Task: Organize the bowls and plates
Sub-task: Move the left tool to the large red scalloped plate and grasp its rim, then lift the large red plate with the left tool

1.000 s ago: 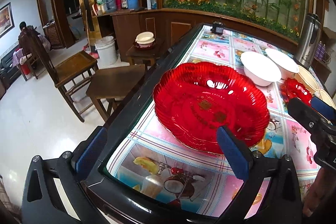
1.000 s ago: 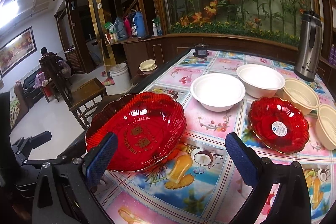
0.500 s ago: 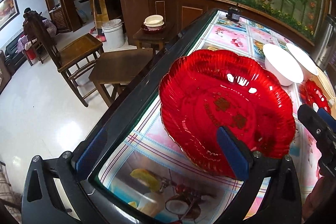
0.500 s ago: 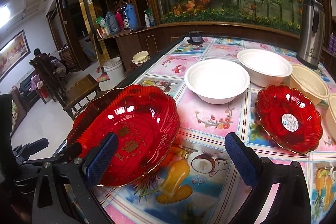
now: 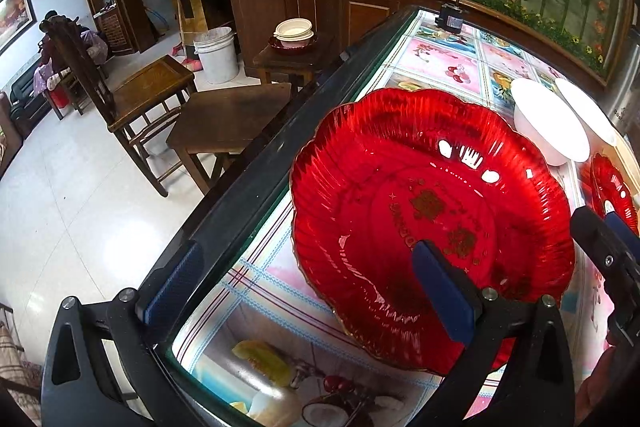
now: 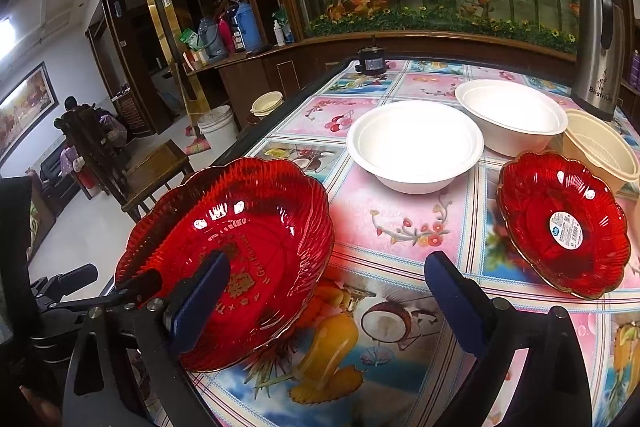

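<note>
The large red plate (image 6: 240, 247) sits at the near left edge of the table (image 6: 400, 227), its rim projecting past the dark table border on the floor side; whether its base rests flat cannot be determined. The left gripper (image 5: 304, 291) stands with jaws spread wide: one blue pad overlaps the plate's near inner surface, the other lies outside the table edge, and neither visibly clamps the rim. The right gripper (image 6: 332, 303) is likewise spread apart, its left pad in front of the plate's near rim, its right pad over bare tablecloth. Beyond the large red plate stands a white bowl (image 6: 414, 147), with a second white bowl (image 6: 512, 115) behind it. To the plate's right lies a small red plate (image 6: 560, 223) bearing a label, beside a cream strainer bowl (image 6: 600, 151).
</note>
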A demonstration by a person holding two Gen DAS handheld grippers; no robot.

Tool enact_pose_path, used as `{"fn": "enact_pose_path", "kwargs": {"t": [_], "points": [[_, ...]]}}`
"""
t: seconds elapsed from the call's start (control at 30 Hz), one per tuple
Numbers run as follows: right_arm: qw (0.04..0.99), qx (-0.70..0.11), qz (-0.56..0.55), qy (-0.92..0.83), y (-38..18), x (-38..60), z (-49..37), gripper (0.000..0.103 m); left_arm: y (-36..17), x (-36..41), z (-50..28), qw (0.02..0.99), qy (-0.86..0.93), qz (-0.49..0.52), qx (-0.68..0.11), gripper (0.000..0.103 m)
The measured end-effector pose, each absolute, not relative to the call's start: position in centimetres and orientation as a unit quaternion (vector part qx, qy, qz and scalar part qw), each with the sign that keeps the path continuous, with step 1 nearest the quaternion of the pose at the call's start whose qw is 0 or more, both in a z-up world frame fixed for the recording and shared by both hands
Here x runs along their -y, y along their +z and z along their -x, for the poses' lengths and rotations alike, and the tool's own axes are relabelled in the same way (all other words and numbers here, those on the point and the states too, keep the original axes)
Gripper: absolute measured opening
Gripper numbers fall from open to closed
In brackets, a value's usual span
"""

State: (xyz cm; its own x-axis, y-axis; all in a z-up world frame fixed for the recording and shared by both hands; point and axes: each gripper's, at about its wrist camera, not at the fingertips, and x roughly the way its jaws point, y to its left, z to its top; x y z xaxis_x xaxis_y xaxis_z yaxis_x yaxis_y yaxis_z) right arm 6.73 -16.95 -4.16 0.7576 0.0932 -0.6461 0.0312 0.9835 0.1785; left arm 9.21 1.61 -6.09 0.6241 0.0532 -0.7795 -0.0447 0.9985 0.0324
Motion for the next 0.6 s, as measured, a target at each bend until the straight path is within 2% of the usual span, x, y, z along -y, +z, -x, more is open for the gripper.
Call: {"fn": "enact_pose_path", "kwargs": {"t": [0.47, 0.6], "points": [[0.929, -0.356, -0.095, 0.015, -4.5, 17.2, -7.5, 0.098, -6.6, -1.1, -10.6, 0.896, 0.027, -0.008, -0.444, 0.103], [0.926, -0.366, -0.091, 0.009, -4.9, 17.0, -8.2, 0.095, -7.4, -0.8, -11.4, 0.89, 0.039, -0.011, -0.455, 0.103]]}}
